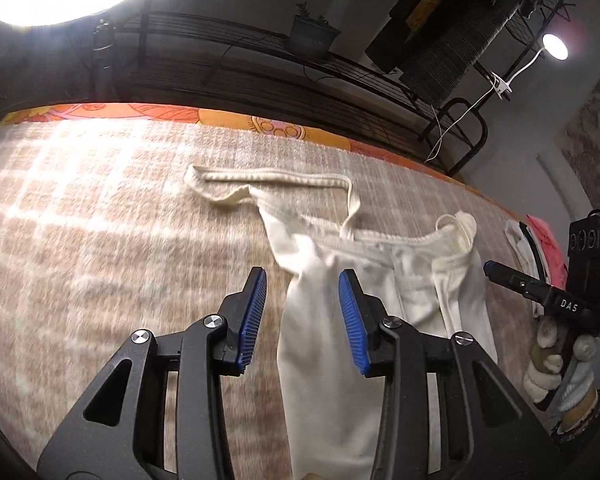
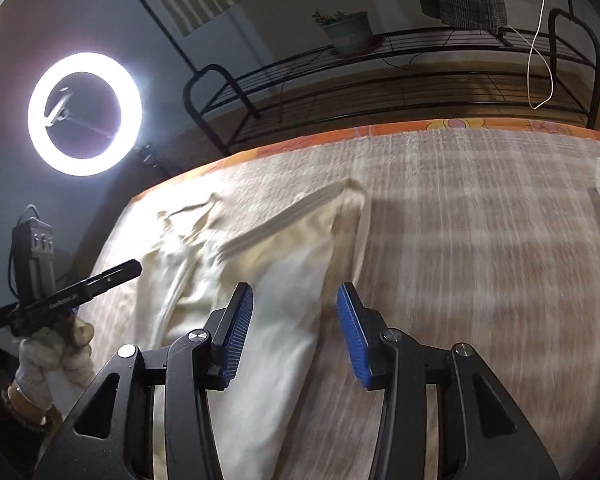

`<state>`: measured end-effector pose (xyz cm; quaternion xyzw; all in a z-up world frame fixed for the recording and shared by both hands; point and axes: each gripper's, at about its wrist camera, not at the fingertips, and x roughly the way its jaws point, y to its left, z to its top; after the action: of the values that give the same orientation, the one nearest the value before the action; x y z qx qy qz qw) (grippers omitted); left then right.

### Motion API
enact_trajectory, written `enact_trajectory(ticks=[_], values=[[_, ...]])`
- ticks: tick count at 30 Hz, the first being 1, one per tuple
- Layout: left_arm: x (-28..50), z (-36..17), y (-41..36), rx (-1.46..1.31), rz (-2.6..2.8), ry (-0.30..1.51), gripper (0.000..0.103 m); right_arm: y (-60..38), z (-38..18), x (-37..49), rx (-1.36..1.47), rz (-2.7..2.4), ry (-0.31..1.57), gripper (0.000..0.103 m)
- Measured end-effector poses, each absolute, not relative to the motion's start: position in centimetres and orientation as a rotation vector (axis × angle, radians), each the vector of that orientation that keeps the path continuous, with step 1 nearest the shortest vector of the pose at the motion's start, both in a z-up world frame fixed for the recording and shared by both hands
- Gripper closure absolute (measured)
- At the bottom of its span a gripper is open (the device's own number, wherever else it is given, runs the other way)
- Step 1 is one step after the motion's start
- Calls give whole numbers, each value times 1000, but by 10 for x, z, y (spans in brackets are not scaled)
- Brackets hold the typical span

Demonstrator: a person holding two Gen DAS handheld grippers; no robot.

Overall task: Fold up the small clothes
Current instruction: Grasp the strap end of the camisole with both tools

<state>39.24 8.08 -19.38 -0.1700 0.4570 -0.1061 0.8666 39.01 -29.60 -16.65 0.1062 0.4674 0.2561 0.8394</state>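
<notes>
The left tongs [image 1: 302, 316] stand wide apart, blue ribbed pads [image 1: 253, 318] facing each other with nothing gripped. A strip of the white garment [image 1: 324, 360] runs between the jaws from below, but whether the pads touch it cannot be told. The right tongs [image 2: 295, 330] are likewise spread wide and hold nothing, with the cloth's edge passing under the gap between them.

The garment, a small cream-white sleeveless piece, lies flat on the checked beige blanket [image 1: 100, 240] covering the bed. Its ribbed straps [image 1: 268, 180] trail out toward the far side, one stretched in a long loop. In the right wrist view the same cloth [image 2: 260, 248] is rumpled, with a folded ridge at its far corner.

At the bed's right edge lie other clothes, white and pink [image 1: 548, 240]. Beyond the orange patterned sheet border [image 1: 220, 116] stands a black wire rack [image 2: 380, 80] with a potted plant [image 2: 348, 32], and a ring light [image 2: 85, 114] glows.
</notes>
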Motion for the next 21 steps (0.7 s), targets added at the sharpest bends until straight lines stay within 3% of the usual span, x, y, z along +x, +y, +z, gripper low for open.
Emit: enact_trajectory(ticks=[9,10,11,12,14,21], values=[[418,-208,73,-363,-230,929,65,-280,-178,420,237,574,984,60],[419,-208,72,-365,-228,924,70,-279,-180,422,237,579,981,60],[422,-210,71,-366,-224,926,82,-277,-180,423,235,583,972,61],[425,-211,71,-364,-214,929,87,-276,-180,422,234,594,973,64],[426,-212,72,-373,-219,928,98,-272,-181,424,229,596,985,89],[416,-193,75,-397,-246,847,101,-271,-166,418,210,603,931,100]])
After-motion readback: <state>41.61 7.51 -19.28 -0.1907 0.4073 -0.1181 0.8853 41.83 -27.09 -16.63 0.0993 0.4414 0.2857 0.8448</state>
